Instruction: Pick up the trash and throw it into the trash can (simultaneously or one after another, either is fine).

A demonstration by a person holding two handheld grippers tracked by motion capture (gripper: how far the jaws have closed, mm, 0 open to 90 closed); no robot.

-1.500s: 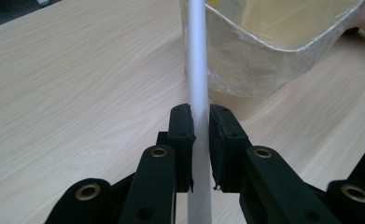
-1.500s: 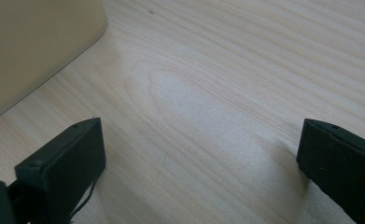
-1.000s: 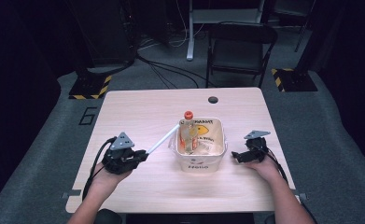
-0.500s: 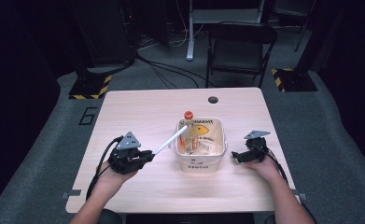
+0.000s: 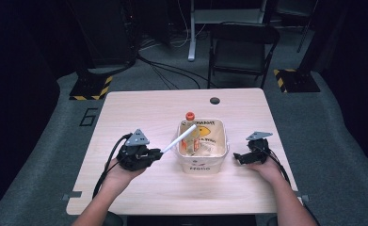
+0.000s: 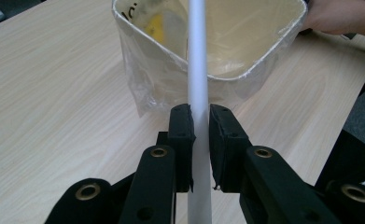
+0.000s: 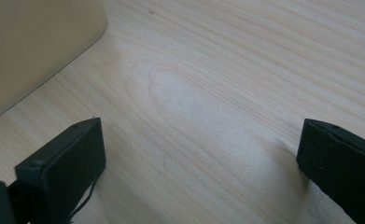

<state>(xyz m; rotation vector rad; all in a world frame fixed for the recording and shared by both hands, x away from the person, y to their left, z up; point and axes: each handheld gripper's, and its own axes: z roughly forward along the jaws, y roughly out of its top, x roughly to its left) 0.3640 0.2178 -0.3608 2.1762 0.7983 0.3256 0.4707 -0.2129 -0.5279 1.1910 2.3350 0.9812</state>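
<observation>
A white plastic tub [image 5: 221, 153] lined with clear film stands mid-table, with a small orange-capped bottle [image 5: 190, 116] and yellow-printed items inside. My left gripper [image 5: 159, 153] sits left of the tub, shut on a white rod [image 5: 179, 138] that slants up over the tub's near left rim. In the left gripper view the rod [image 6: 198, 70] runs straight up between my pads [image 6: 182, 135], and the tub [image 6: 138, 60] lies just ahead. My right gripper [image 5: 236, 157] rests on the table right of the tub, open, with bare wood between its fingers [image 7: 63, 163].
The light wooden table [image 5: 144, 106] has a round cable hole [image 5: 214, 100] near its far edge. A black chair [image 5: 240, 47] stands beyond the table. The tub's cream wall [image 7: 31, 42] fills the upper left of the right gripper view.
My left gripper has slid right toward the tub, carrying the rod's tip farther over the tub. The right gripper has stayed put.
</observation>
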